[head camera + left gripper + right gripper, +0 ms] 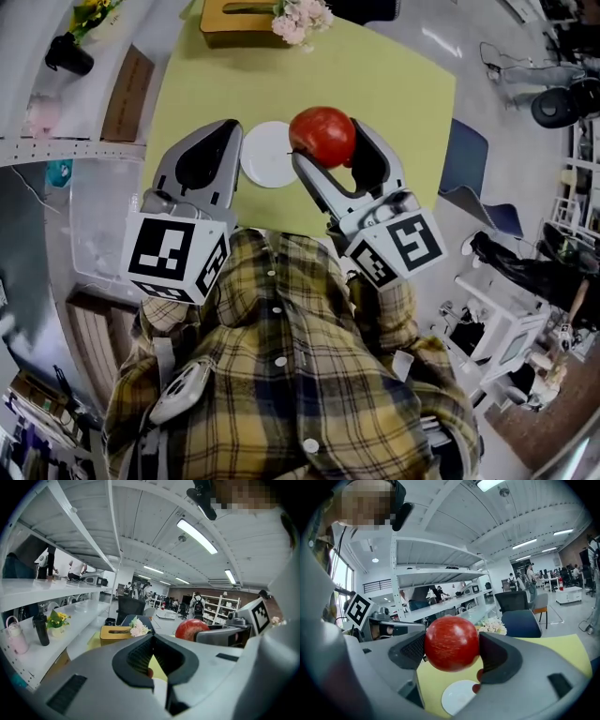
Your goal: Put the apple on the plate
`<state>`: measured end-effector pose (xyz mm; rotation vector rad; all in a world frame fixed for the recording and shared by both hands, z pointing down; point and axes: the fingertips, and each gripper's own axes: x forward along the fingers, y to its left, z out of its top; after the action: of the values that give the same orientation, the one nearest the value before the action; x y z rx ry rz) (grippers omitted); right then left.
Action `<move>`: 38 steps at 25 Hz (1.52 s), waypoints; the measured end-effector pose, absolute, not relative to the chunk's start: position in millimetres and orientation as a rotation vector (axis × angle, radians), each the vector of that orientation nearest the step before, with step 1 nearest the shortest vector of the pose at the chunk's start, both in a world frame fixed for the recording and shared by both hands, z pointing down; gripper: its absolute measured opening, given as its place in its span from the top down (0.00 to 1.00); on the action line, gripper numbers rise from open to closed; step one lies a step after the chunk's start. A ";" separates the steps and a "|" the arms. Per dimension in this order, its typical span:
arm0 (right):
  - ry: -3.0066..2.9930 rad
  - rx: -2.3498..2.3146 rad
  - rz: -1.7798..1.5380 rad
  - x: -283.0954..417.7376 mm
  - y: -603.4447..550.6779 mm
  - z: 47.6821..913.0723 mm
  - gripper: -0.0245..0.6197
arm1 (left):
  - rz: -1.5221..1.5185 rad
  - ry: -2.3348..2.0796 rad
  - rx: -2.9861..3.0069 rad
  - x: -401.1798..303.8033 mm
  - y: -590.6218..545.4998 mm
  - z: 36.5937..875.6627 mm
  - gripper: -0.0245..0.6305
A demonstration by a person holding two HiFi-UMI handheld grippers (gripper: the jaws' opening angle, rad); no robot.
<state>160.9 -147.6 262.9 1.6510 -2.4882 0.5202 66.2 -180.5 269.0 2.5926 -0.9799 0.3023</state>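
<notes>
Yellow-green table [394,84] in an open office lined with white shelves, wooden box [234,19] and pale flowers [302,19] at its far edge, well beyond both claws. Clamped square between the pads of the right gripper [452,644] and held clear of the table: the red apple [451,643], bulging past both jaws, with the white plate [457,696] lower down, just left of the claw's tips and seemingly not straight under the fruit, though hard to judge from above. Left of the plate, the left gripper [152,639], jaws pressed together on nothing.
</notes>
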 end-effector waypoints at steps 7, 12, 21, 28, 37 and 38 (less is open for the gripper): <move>-2.496 1.595 0.523 153.5 -152.0 272.9 0.43 | 0.318 -0.995 2.583 63.8 -182.5 276.5 0.95; -2.480 1.544 0.537 147.9 -153.6 294.3 0.43 | 0.332 -0.998 2.564 60.4 -181.5 290.9 0.96; -2.459 1.464 0.616 145.1 -144.6 331.6 0.43 | 0.389 -0.982 2.528 67.8 -173.6 315.6 0.96; -2.439 1.437 0.710 150.5 -154.8 360.3 0.43 | 0.426 -0.961 2.482 77.9 -178.2 342.1 0.95; -2.394 1.394 0.776 147.2 -157.4 399.6 0.43 | 0.485 -0.968 2.394 67.7 -171.5 381.0 0.96; -2.391 1.388 0.784 146.8 -157.9 403.9 0.43 | 0.489 -0.970 2.386 67.2 -172.5 385.1 0.96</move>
<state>146.8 -157.9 403.9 1.3883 -2.3909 0.7837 67.2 -172.5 385.1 2.3860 -0.9699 0.4892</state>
